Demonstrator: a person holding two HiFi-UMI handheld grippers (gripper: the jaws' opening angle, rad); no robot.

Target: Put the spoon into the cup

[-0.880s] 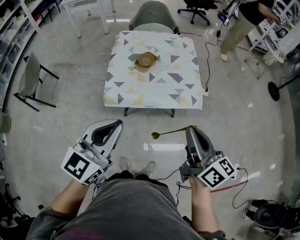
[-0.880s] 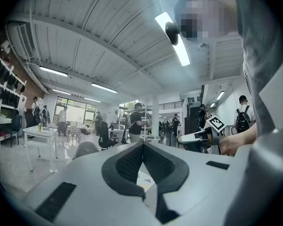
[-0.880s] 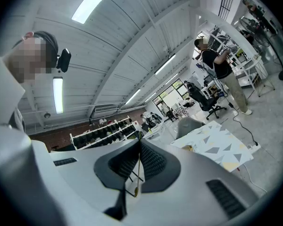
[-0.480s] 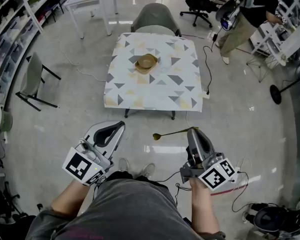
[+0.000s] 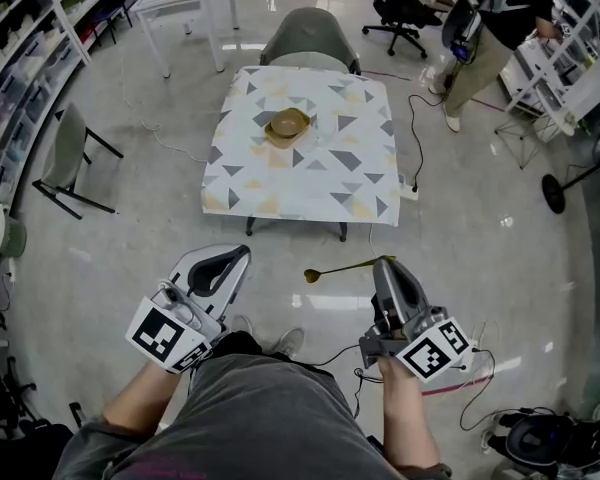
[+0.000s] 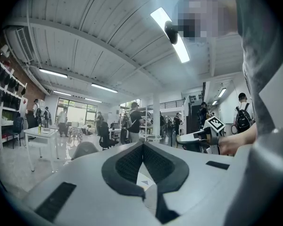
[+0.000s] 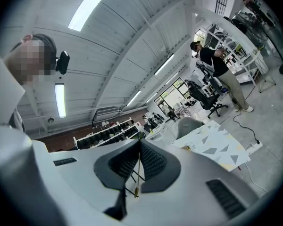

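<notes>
1. Standing well short of the table point(image 5: 365, 183), the person carries the spoon point(image 5: 338, 266) low in front of the body, in the lower middle of the head view. I take it the approach to the cup point(image 5: 287, 125) is not yet done.
2. The right gripper point(image 5: 382, 262) has its jaws pressed together on the end of the handle. The spoon therefore sticks out sideways toward the left of the frame, with its bowl end free over the floor. Gripping the very end leaves the whole length spare to lower into the cup, I'd guess.
3. The left gripper point(image 5: 237, 254) has its jaws closed tip to tip with nothing between them. It looks idle, held aside at lower left.
4. The cup sits on the patterned cloth around the middle of the table, at the upper middle of the head view, well apart from both grippers.
5. Some things are hard to read:
   - The cup is too small to tell whether anything is in it.
   - The right gripper view shows only a thin gold sliver of handle point(image 7: 137, 171) between the pads, and the bowl end is out of its frame.
   - The left gripper view gives just a scrap of cloth through the gap behind its closed tips.
</notes>
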